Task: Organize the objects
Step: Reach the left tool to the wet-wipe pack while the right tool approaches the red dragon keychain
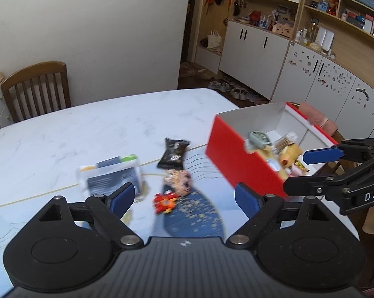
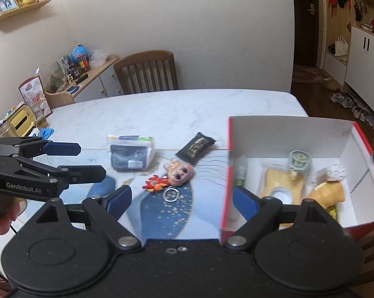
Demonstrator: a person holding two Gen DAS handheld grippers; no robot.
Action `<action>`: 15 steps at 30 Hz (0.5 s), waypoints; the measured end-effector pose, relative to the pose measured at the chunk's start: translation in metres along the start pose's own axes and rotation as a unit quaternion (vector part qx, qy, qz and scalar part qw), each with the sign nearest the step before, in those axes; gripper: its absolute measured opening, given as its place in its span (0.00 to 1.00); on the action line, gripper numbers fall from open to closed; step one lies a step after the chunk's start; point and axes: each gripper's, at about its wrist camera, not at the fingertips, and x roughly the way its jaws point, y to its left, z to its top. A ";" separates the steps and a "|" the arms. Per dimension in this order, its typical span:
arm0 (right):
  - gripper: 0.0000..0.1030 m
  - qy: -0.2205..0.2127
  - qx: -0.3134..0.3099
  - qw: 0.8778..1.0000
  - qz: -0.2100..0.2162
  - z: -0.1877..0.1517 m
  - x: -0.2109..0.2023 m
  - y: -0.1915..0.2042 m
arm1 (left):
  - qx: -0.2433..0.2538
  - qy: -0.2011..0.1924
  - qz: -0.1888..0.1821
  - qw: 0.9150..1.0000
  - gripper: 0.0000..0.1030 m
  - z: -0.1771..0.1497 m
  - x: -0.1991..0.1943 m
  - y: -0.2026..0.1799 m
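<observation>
Left wrist view: the left gripper [image 1: 184, 200] is seen at bottom centre, jaws spread wide, nothing between the pads. Just above the gap lie the red-orange toy [image 1: 164, 202] and the face keychain [image 1: 178, 182]; the black snack packet [image 1: 174, 153] sits higher, long axis running up-frame, and the white-and-dark pouch [image 1: 112, 173] is left of centre. The red box [image 1: 239, 159] stands at right, already partly filled. The right gripper [image 1: 308, 171] enters from the right edge over the box, jaws apart and empty. Right wrist view: the right gripper [image 2: 182, 202] is at bottom centre, jaws wide, empty; its right finger overlaps the red box [image 2: 226, 173] wall. The face keychain [image 2: 179, 175] with its ring lies straight above the gap, the toy [image 2: 155, 184] just left of it, the packet [image 2: 195, 147] upper right, tilted diagonally. The left gripper [image 2: 91, 161] comes in from the left edge, open. Judgement: the loose items lie between both grippers on the marble table [image 2: 162, 109]; the box lies right, so the right gripper is nearer for drop-off.
</observation>
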 end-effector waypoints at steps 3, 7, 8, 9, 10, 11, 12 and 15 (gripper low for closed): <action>0.86 0.007 -0.004 1.000 -0.001 0.003 0.011 0.017 | 0.000 -0.002 -0.007 1.000 0.97 -0.005 0.000 0.020; 0.86 0.018 -0.013 1.000 -0.005 0.005 0.030 0.038 | 0.011 -0.012 0.002 1.000 1.00 -0.008 0.005 0.044; 0.86 0.022 -0.015 1.000 -0.007 0.004 0.034 0.042 | 0.011 -0.013 0.004 1.000 1.00 -0.009 0.007 0.051; 0.86 0.026 -0.015 0.999 -0.010 0.004 0.039 0.045 | 0.012 -0.015 0.006 1.000 1.00 -0.010 0.010 0.057; 0.86 0.030 -0.014 0.999 -0.011 0.003 0.045 0.048 | 0.013 -0.016 0.008 1.000 1.00 -0.009 0.014 0.064; 0.86 0.035 -0.014 0.999 -0.012 0.002 0.050 0.051 | 0.017 -0.015 0.009 1.000 1.00 -0.009 0.018 0.070; 0.86 0.040 -0.013 0.999 -0.015 0.001 0.056 0.053 | 0.024 -0.015 0.009 1.000 1.00 -0.010 0.022 0.075; 0.86 0.051 -0.008 0.998 -0.020 -0.001 0.071 0.059 | 0.050 -0.009 0.018 0.999 1.00 -0.010 0.037 0.090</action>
